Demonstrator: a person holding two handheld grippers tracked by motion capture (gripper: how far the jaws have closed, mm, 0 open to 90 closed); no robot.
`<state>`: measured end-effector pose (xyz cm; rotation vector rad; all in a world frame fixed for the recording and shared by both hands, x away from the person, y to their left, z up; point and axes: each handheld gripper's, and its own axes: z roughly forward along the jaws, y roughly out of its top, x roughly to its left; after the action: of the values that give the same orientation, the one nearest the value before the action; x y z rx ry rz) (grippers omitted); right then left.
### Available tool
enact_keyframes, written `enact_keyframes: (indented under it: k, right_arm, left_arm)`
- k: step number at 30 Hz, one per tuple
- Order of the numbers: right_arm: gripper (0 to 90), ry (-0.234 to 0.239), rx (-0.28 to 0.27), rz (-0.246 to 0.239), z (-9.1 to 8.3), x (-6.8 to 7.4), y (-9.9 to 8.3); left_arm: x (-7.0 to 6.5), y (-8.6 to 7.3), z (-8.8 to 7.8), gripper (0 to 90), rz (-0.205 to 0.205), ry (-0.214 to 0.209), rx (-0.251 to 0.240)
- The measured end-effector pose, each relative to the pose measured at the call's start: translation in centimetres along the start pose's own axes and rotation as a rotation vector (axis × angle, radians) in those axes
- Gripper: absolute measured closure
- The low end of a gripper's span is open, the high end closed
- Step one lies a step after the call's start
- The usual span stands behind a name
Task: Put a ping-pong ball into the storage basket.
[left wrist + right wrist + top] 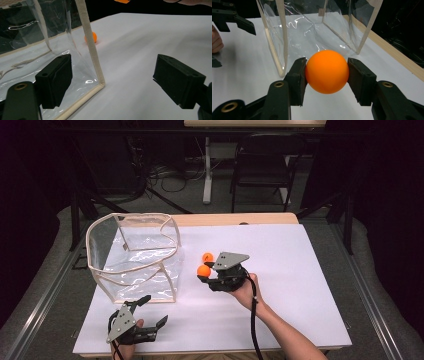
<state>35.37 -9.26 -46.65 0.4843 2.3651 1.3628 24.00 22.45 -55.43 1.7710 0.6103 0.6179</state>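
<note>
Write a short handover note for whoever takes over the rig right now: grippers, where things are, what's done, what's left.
Right gripper: shut on an orange ball, facing the clear bag.
Left gripper: open, holding nothing, jaws either side of the bag's near corner edge.
Second orange ball: on the white table, beside the bag.
Done: one ball picked up.
Left: probably put both balls into the bag; no ball seen inside yet.

We are looking at a counter [280,270] covered by a white sheet, its wooden edge showing along the far side. A clear plastic bag [135,257] with beige trim stands open on the left part. Just right of the bag, one orange ball [207,256] rests on the white surface.
</note>
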Motion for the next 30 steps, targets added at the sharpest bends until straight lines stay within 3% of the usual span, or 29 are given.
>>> enact_keyframes:
  k: [30]
  right_arm:
    - [51.3, -0.007, -0.028, -0.006, 0.0, -1.0, 2.7]
  left_arm:
    - [0.0, 0.0, 0.0, 15.7, -0.001, 0.001, 0.000]
